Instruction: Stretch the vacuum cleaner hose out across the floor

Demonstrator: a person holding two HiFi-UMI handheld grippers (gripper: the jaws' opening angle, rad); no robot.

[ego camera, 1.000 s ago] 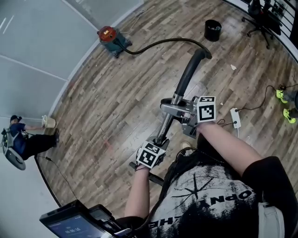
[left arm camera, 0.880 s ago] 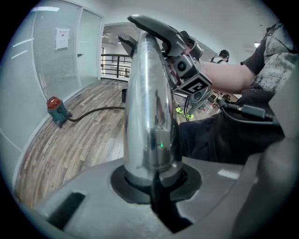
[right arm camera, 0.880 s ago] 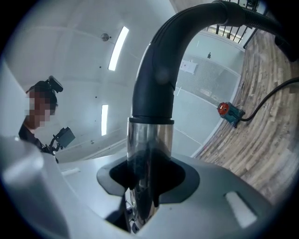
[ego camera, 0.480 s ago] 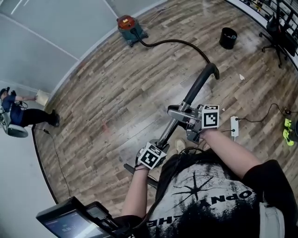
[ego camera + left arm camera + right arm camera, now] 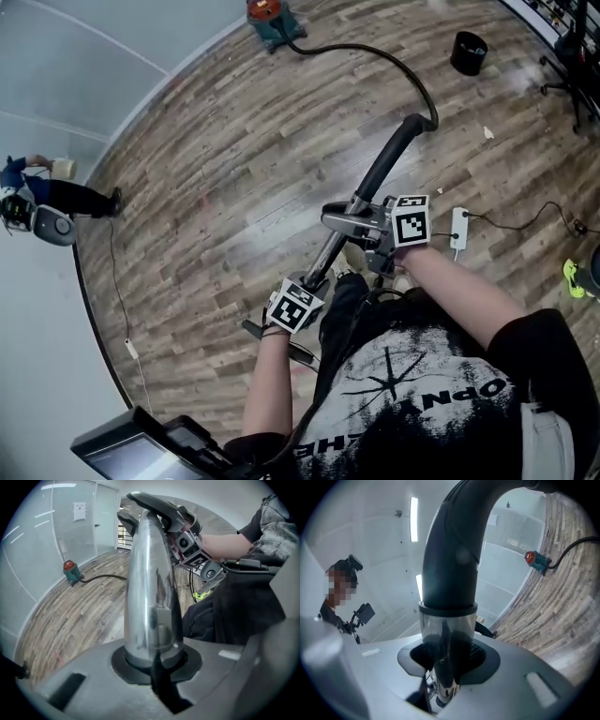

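Observation:
The red and teal vacuum cleaner (image 5: 270, 17) stands far off by the glass wall. Its black hose (image 5: 403, 67) curves across the wood floor to the black curved handle (image 5: 389, 155) of the wand. My right gripper (image 5: 370, 225) is shut on the clear collar (image 5: 447, 625) just below that handle. Lower down, my left gripper (image 5: 314, 286) is shut on the chrome wand tube (image 5: 150, 597). In the left gripper view the vacuum cleaner (image 5: 69, 570) and hose (image 5: 108, 577) lie far behind the tube. The right gripper view has the vacuum cleaner (image 5: 536, 560) at the right.
A black bin (image 5: 469, 52) and an office chair (image 5: 574, 52) stand at the far right. A white power strip (image 5: 458, 228) with a cable lies near my right arm. A person (image 5: 47, 197) sits by the left wall, with a thin cord (image 5: 117, 281) nearby.
The vacuum cleaner has slid toward the top of the head view and looks farther away, with a longer run of hose between it and the handle. Both grippers keep their hold.

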